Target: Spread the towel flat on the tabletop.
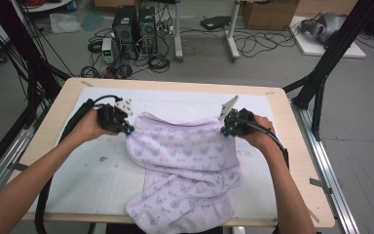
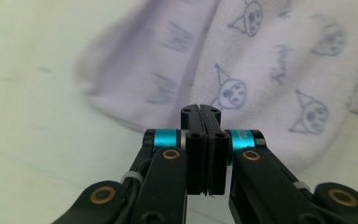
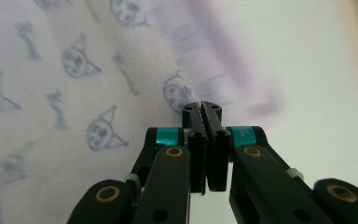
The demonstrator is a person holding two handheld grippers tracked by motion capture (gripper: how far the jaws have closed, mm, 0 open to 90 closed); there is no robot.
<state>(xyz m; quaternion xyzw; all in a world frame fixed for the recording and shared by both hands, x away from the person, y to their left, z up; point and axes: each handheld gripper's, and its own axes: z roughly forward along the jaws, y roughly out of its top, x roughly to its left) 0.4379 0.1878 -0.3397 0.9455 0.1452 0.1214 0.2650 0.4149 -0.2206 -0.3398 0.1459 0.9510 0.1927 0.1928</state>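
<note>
A lilac cloth printed with small cat faces lies rumpled on the white mat, and its near end hangs over the table's front edge. My left gripper is at the cloth's far left corner, my right gripper at its far right corner. The cloth's far edge runs stretched between them. In the left gripper view the jaws of the left gripper are pressed together over the cloth. The right gripper has its jaws together on the cloth too.
The white mat covers most of the wooden table. Black frame posts stand at the table's right and left. Computer towers and cables sit on the floor beyond the far edge.
</note>
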